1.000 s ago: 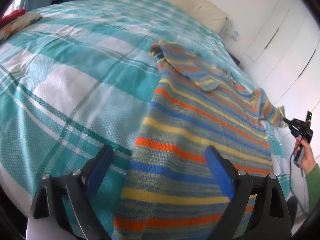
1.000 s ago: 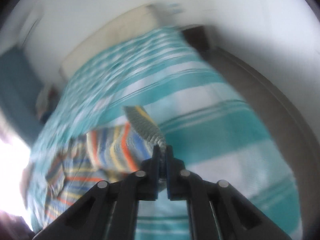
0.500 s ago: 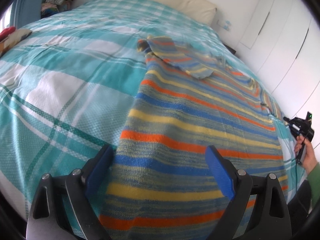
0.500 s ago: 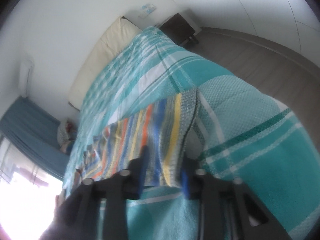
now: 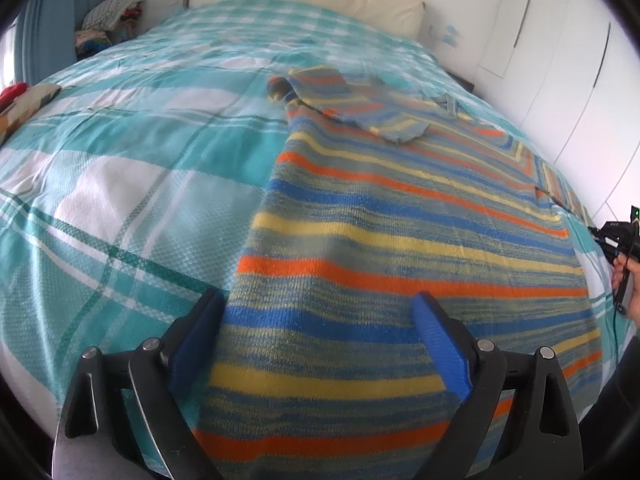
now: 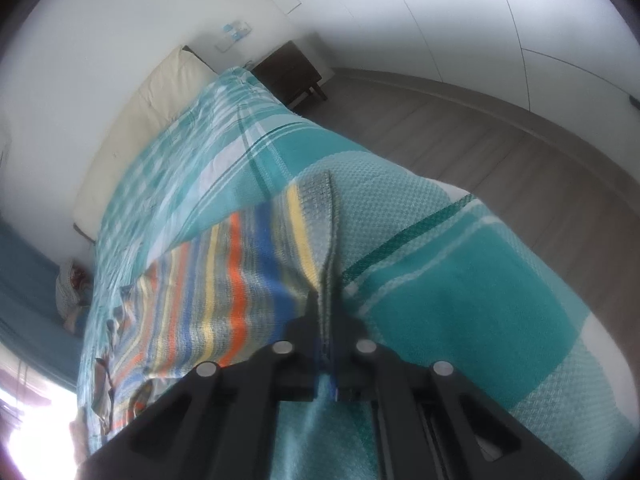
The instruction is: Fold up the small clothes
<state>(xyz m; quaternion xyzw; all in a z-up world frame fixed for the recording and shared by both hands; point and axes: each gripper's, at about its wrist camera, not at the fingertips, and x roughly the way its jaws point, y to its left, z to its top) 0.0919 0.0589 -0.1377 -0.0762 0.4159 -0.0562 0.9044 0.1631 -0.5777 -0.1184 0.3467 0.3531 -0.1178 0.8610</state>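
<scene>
Left wrist view: the striped sweater (image 5: 400,248) lies spread on the plaid bedspread (image 5: 120,168), one sleeve (image 5: 360,108) folded across its top. The left gripper (image 5: 320,340) hangs above the near hem, jaws wide apart and holding nothing. At the far right edge a hand (image 5: 626,276) holds the right gripper (image 5: 592,232).

Right wrist view: the right gripper (image 6: 326,300) is clenched on the sweater's (image 6: 224,292) edge, the knit pinched between its fingers. A pillow (image 6: 140,128) lies at the bed's head.
</scene>
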